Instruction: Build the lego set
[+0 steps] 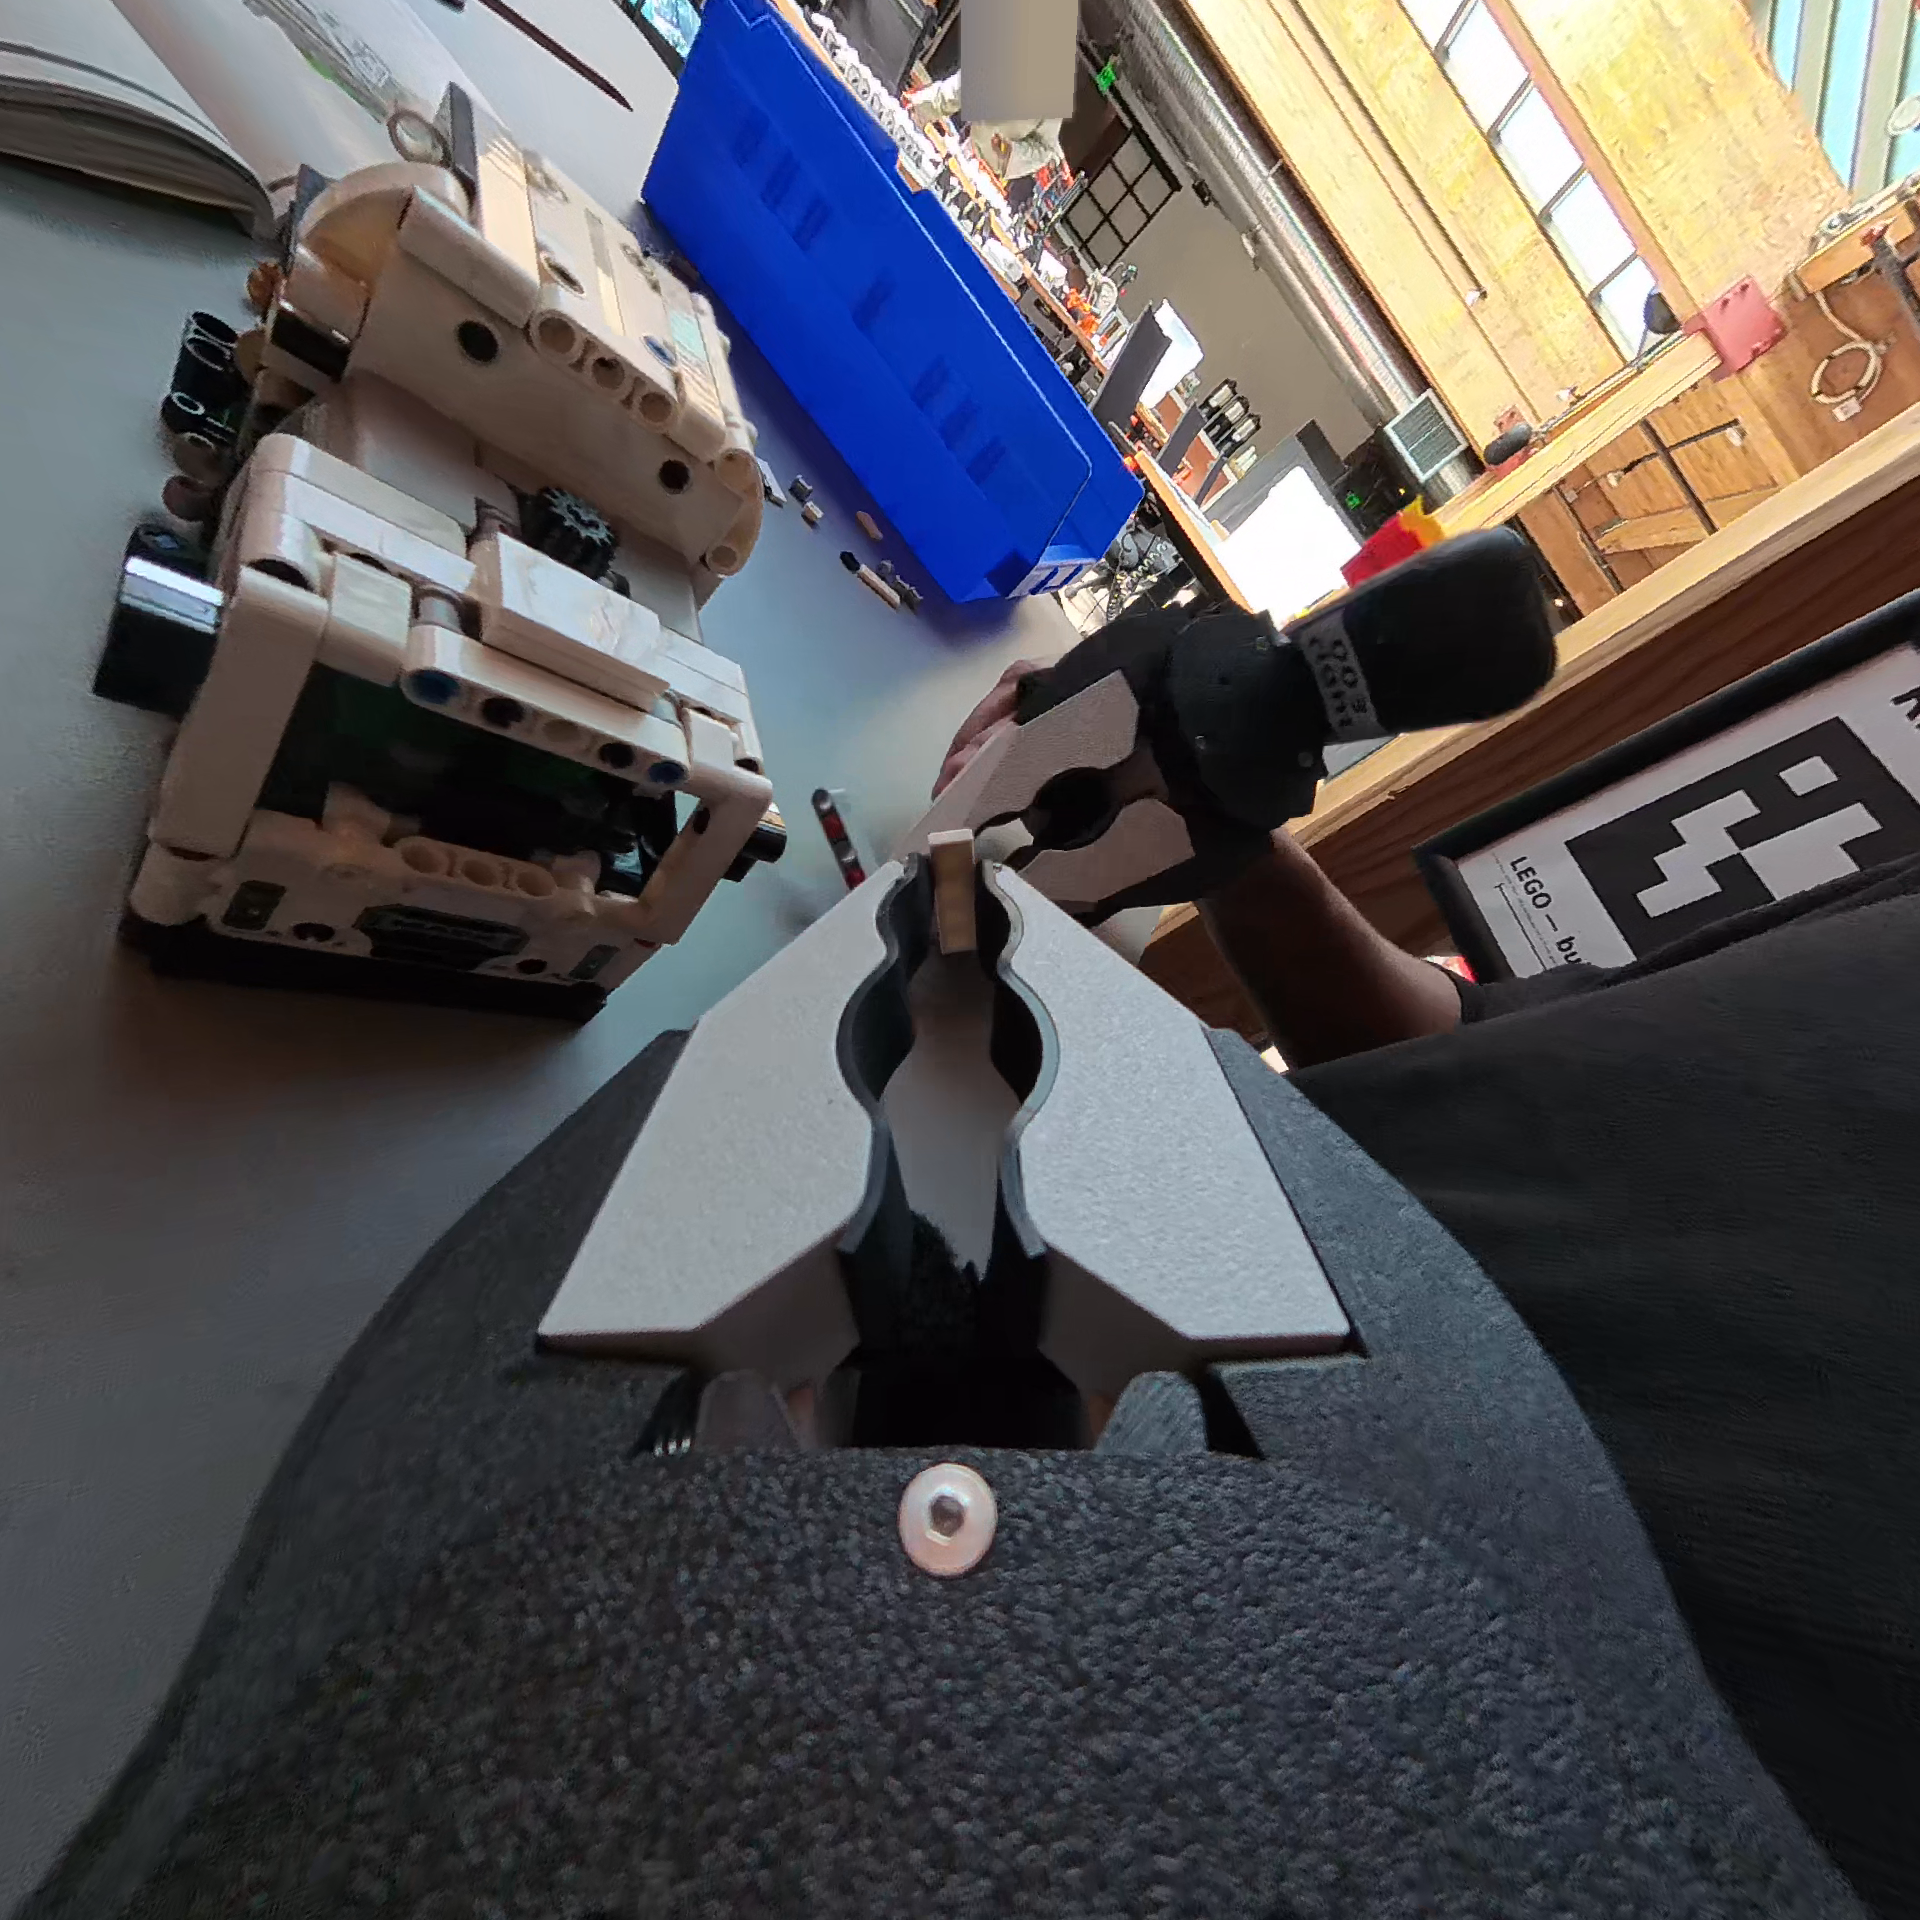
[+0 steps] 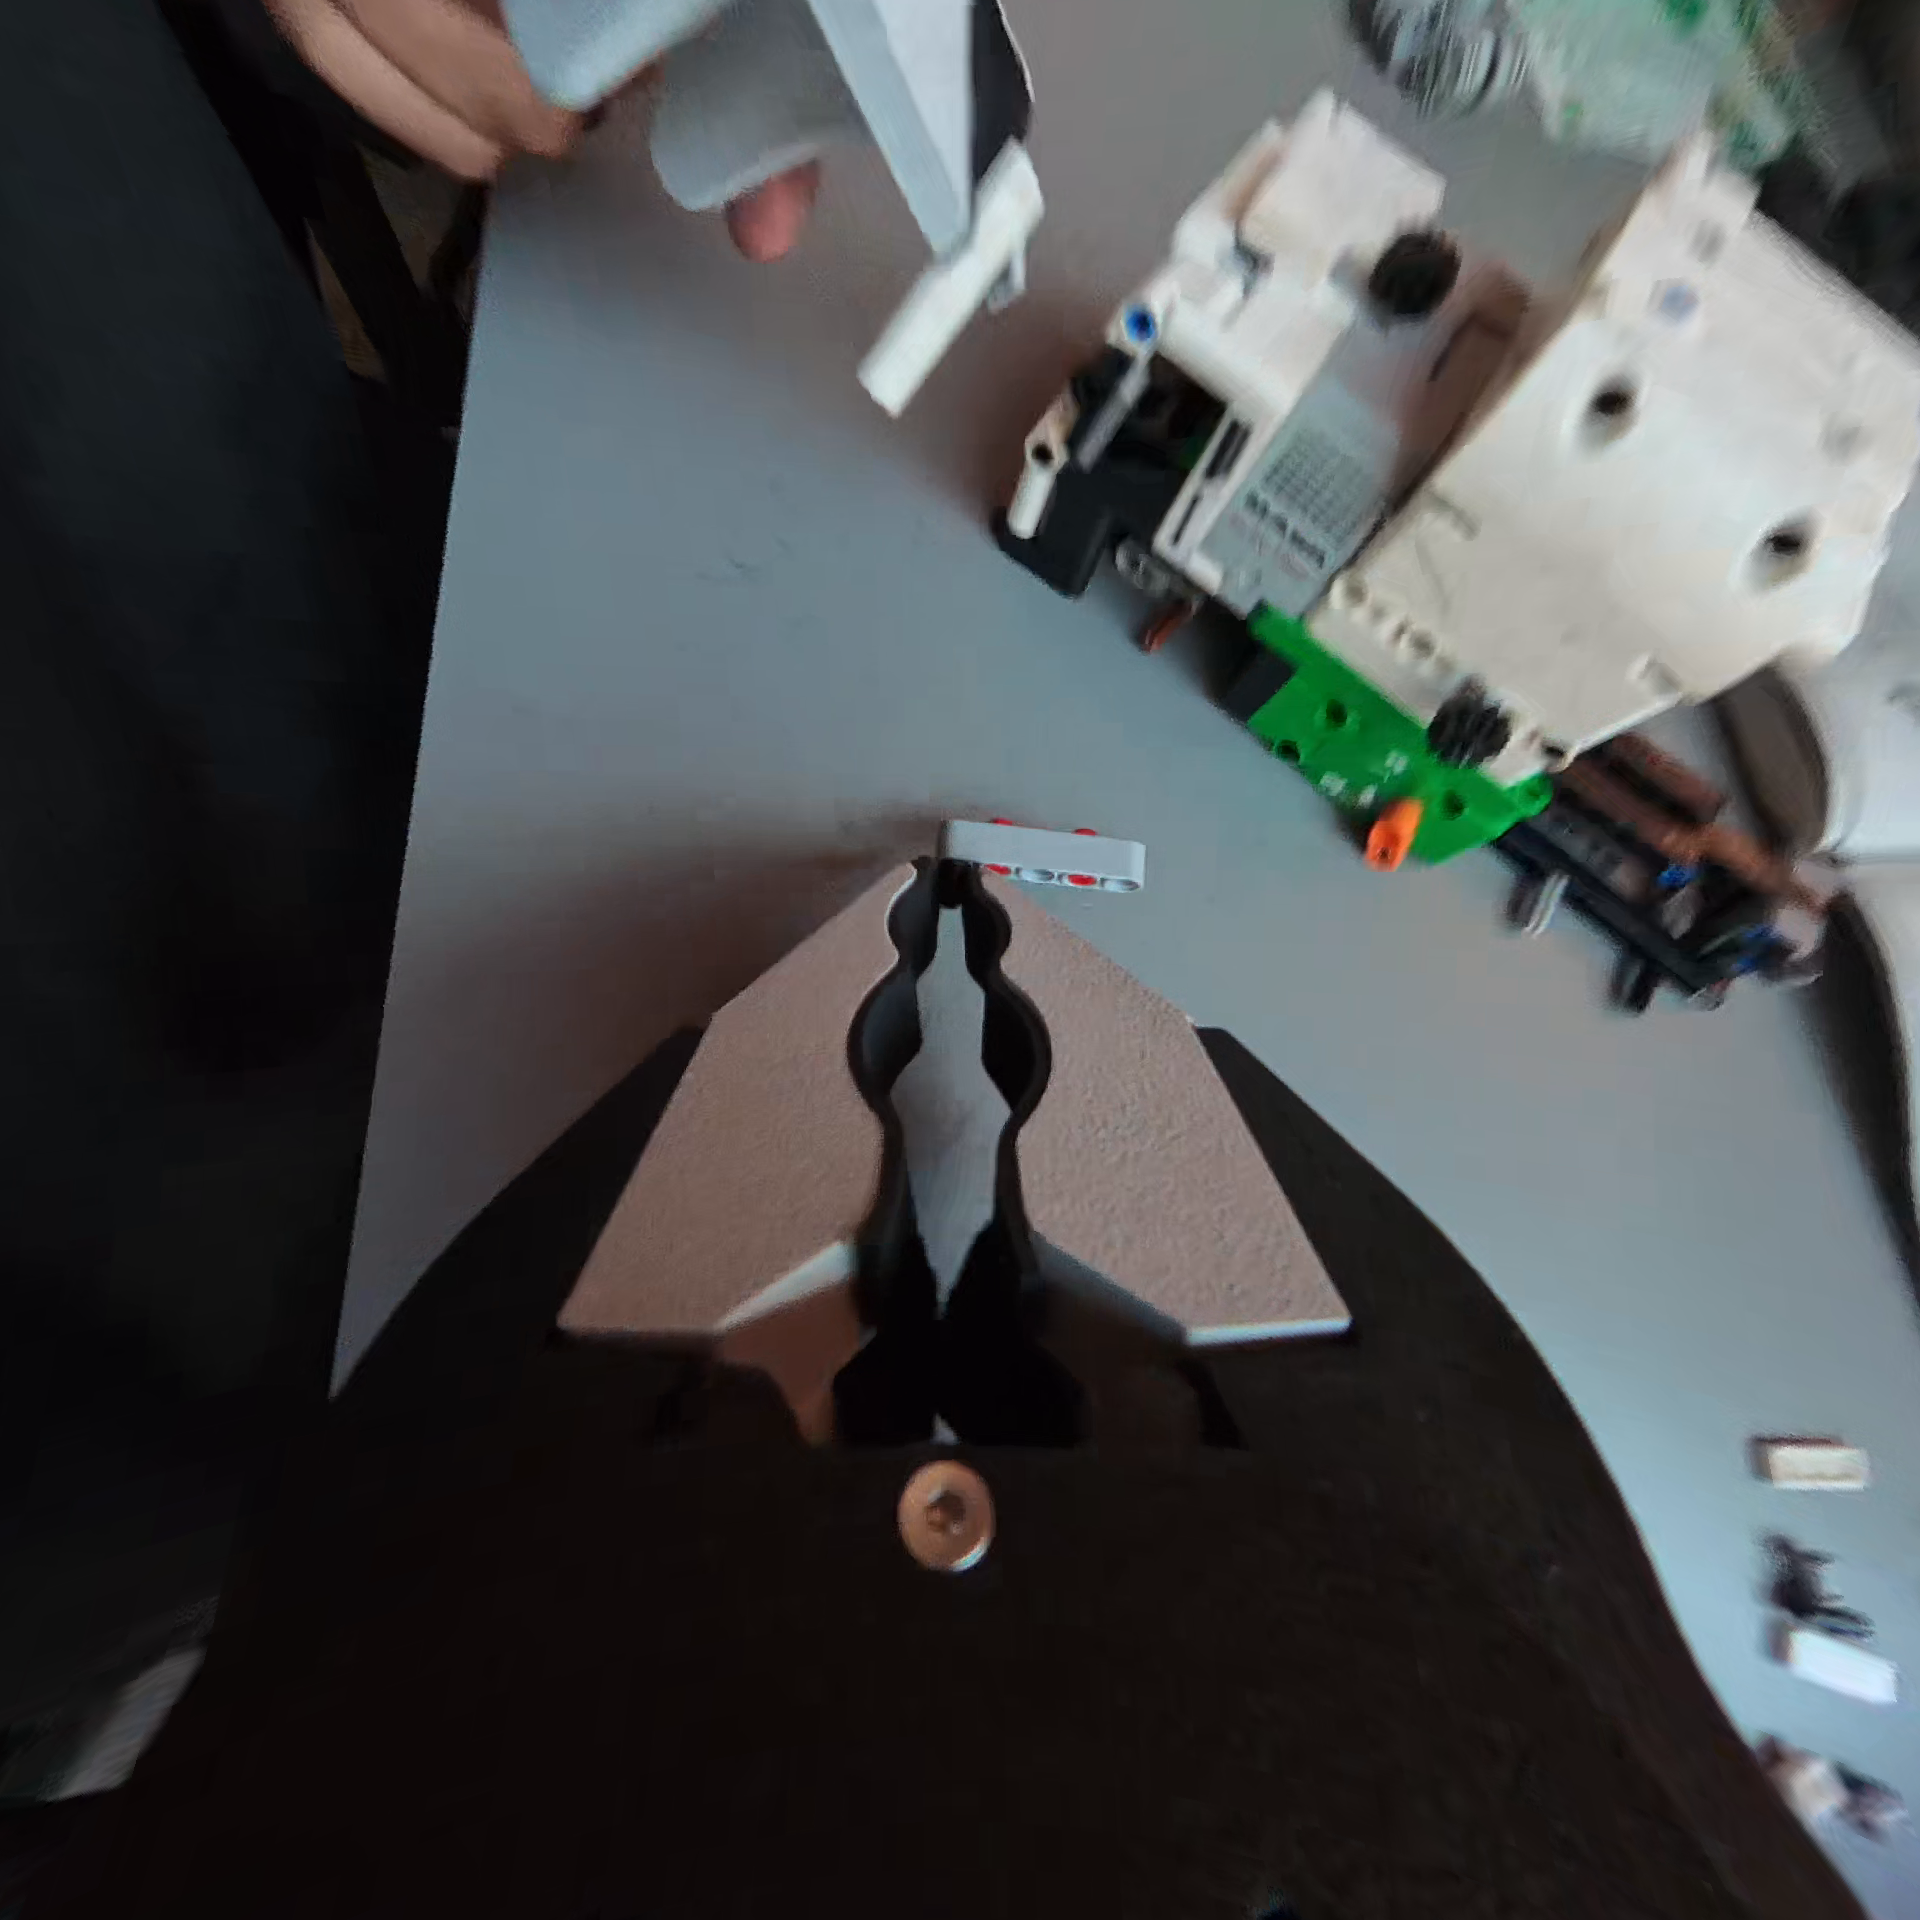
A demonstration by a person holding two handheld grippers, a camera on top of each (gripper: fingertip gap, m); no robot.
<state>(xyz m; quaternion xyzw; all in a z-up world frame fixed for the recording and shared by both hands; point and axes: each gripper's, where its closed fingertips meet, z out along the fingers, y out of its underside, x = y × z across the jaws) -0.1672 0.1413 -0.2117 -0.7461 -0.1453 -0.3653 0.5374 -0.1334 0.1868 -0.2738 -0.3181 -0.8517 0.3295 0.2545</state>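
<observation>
- Big white-and-black lego build with green base plate (image 2: 1340,727) sits on my grey table.
- Small white beam (image 1: 953,891) pinched upright in my left gripper (image 1: 951,883).
- Grey beam with red pins (image 2: 1044,857) clamped at one end, sticking sideways from my right gripper (image 2: 948,883).

a blue bin (image 1: 894,312) on the grey table (image 1: 104,1143), a framed marker board (image 1: 1704,821) nearby.
</observation>
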